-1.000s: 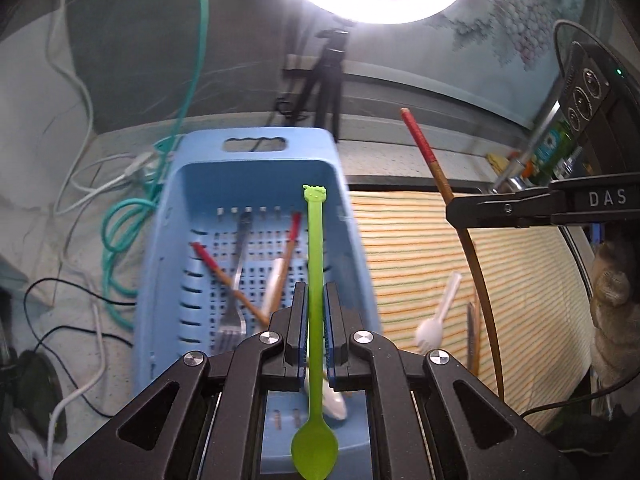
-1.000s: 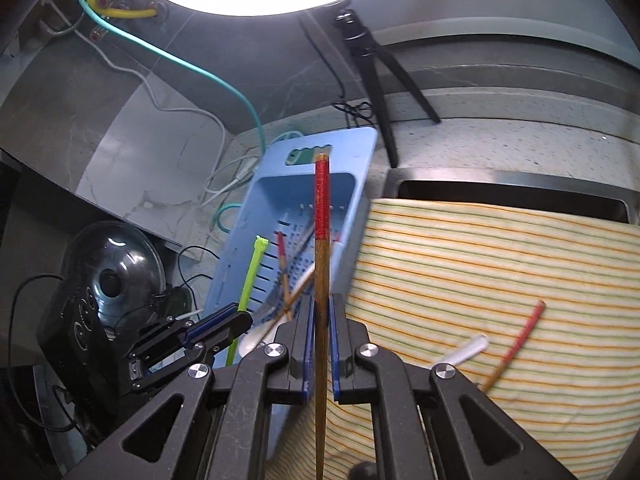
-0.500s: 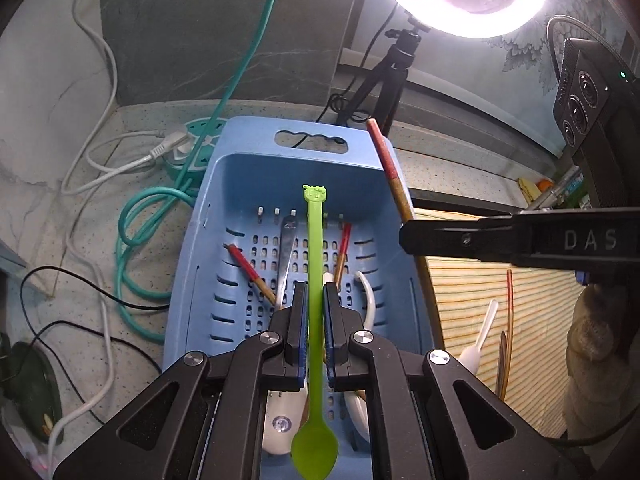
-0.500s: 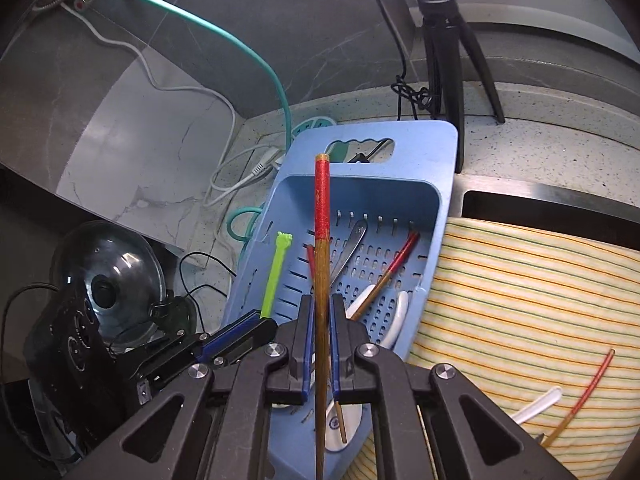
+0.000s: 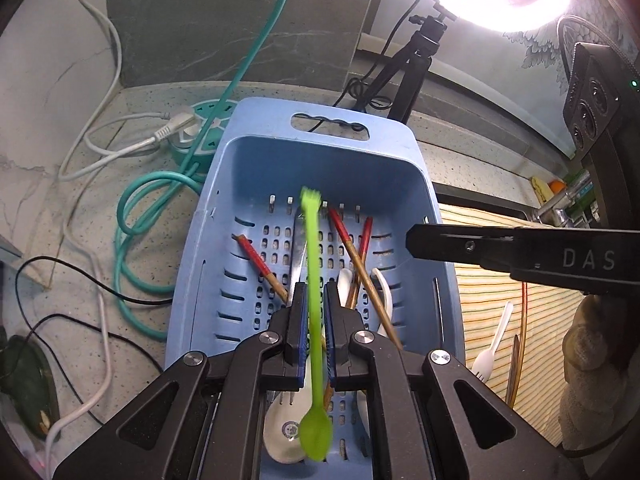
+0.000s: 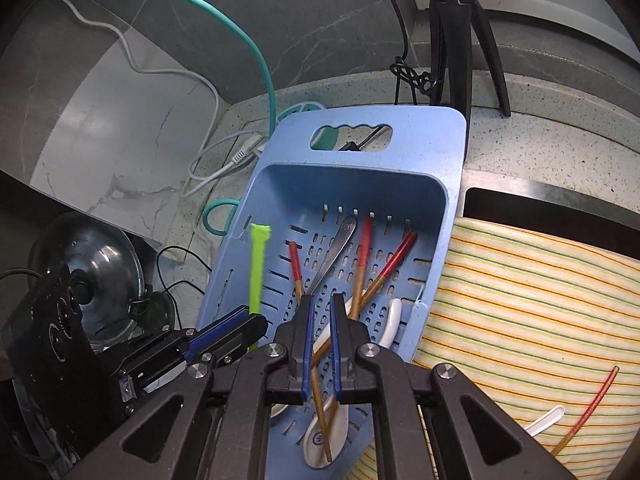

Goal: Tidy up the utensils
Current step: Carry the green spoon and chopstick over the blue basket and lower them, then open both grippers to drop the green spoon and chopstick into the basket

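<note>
Left wrist view: the left gripper (image 5: 316, 320) hung over the near end of the basket (image 5: 248, 168), its jaws narrowly parted around the green spoon (image 5: 314, 300). The spoon looked blurred, so whether it was gripped or slipping free I could not tell. Chopsticks (image 5: 360, 264), a white spoon (image 5: 280, 432) and a fork lay on the basket floor.

Right wrist view: the right gripper (image 6: 321, 344) was over the basket's near right edge, jaws slightly apart and holding nothing. More utensils lay on the striped mat (image 6: 520, 300). To drop well, I would open over the basket's middle, low, handle lying lengthwise
</note>
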`<state>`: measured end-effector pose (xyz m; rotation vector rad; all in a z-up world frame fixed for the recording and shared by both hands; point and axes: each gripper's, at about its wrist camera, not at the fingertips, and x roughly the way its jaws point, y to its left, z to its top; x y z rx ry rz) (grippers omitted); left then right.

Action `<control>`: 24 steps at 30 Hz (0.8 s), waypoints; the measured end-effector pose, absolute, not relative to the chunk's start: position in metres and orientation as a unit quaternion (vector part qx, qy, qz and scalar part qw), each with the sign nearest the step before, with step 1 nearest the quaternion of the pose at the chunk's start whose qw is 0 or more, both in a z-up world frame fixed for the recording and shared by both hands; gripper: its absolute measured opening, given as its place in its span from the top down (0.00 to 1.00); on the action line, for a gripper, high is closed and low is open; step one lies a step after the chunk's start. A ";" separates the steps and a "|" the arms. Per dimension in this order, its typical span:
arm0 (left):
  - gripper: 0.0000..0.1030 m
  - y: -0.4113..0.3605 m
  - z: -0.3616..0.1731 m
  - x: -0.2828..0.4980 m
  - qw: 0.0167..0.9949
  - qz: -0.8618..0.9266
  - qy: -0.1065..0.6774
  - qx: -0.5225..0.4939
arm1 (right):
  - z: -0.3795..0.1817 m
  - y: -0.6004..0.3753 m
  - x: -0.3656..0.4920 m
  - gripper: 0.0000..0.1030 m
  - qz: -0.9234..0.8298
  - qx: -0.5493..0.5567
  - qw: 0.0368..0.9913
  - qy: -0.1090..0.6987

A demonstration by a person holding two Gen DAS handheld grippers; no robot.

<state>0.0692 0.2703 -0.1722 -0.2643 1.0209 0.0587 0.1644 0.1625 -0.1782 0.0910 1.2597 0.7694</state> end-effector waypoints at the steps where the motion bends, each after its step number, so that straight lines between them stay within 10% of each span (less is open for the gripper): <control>1: 0.92 0.270 -0.172 0.069 0.864 0.029 0.487 -0.127 | -0.177 0.161 0.164 0.93 0.351 0.041 0.740 0.573; 24: 0.92 0.204 -0.107 0.029 0.897 0.010 0.437 -0.068 | -0.118 0.087 0.135 0.86 0.374 0.041 0.764 0.524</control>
